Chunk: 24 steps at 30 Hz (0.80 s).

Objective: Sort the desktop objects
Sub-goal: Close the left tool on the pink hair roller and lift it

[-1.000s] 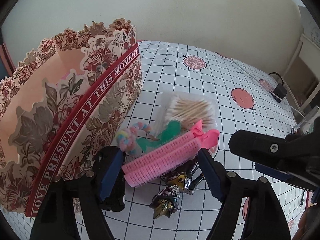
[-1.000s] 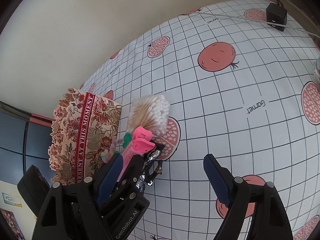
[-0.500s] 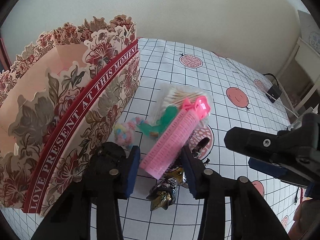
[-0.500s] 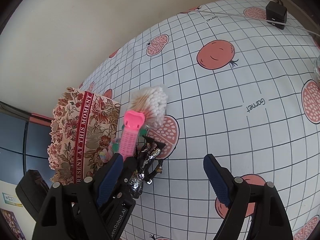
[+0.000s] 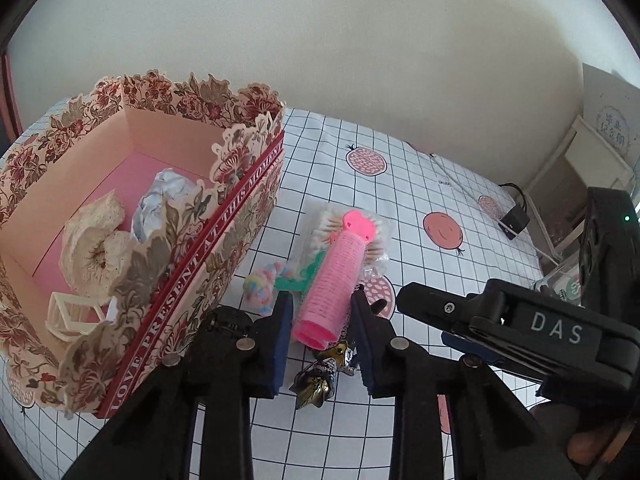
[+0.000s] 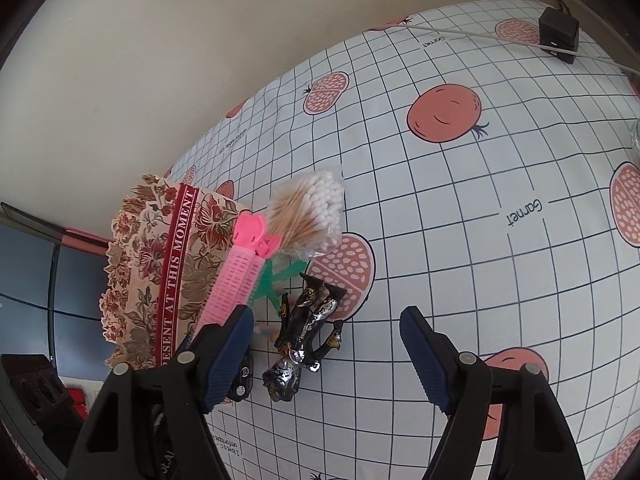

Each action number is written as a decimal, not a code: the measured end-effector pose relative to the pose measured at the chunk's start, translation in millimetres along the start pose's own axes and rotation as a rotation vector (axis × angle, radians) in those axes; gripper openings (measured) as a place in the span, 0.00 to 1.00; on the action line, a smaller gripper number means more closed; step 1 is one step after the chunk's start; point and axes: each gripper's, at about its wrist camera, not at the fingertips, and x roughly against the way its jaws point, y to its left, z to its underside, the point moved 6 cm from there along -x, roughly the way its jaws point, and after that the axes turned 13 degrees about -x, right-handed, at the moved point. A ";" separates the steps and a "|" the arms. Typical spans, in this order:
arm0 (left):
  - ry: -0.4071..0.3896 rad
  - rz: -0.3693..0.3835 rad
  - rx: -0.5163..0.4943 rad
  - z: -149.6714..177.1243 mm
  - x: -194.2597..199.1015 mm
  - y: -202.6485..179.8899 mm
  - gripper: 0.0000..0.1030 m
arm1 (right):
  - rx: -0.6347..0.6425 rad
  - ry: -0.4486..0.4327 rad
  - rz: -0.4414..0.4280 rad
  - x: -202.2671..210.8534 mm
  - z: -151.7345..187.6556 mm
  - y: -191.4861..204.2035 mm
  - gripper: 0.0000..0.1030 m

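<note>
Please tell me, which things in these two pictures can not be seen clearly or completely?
- Small black object, right wrist view: mostly behind the right gripper's finger.
- Green plastic item, left wrist view: under the pink hair roller, shape unclear.
- Floral box floor, left wrist view: near wall hides part.
- Glass object, right wrist view: cut by the edge.

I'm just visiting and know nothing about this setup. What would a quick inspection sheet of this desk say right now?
Surface: checked cloth with fruit prints.
Job's things: pink hair roller; floral box holding crumpled paper; cotton swabs; foil-wrapped candies; pastel hair tie.
Clutter: green plastic piece.
Tongs: left tongs have just closed on the roller; right tongs open, empty.
Cables: white cable, black adapter.
Surroundings: plain wall.
</note>
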 end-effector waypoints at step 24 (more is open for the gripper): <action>-0.112 0.084 0.151 -14.9 47.7 41.2 0.27 | 0.097 0.051 0.098 -42.9 33.0 20.1 0.48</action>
